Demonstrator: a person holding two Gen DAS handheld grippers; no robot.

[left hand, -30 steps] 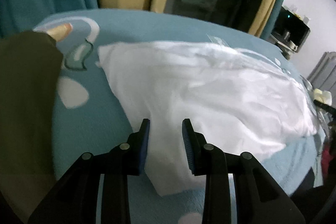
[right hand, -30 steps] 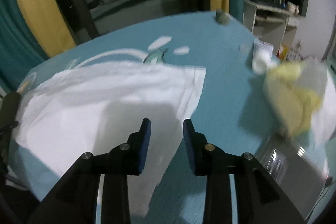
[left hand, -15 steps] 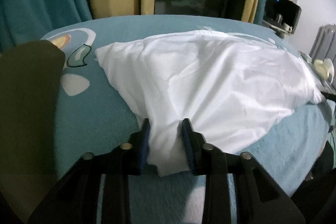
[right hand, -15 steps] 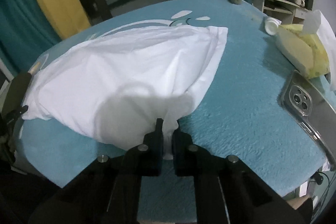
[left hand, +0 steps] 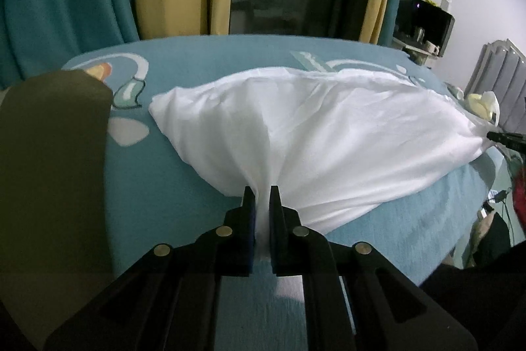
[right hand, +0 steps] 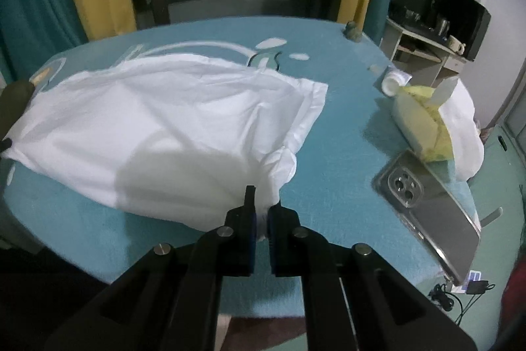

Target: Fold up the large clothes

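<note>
— Left gripper [left hand: 261, 196]?
— Angled downward, jaws just closing, nipped onto a bunch of white cloth [left hand: 328, 127].
— Right gripper [right hand: 261, 198]?
— Tilted down too, jaws drawn nearly together, pinching the cloth's near edge; tip visible far right in the left view.

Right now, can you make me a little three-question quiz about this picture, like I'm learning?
1. True or false: both tools are shut on the white garment.
2. What lies right of the garment in the right wrist view? A) phone B) book C) shoe
3. What colour is the cover under the garment?

Key:
1. True: left tool and right tool each pinch its edge.
2. A, the phone.
3. Teal blue.
</note>
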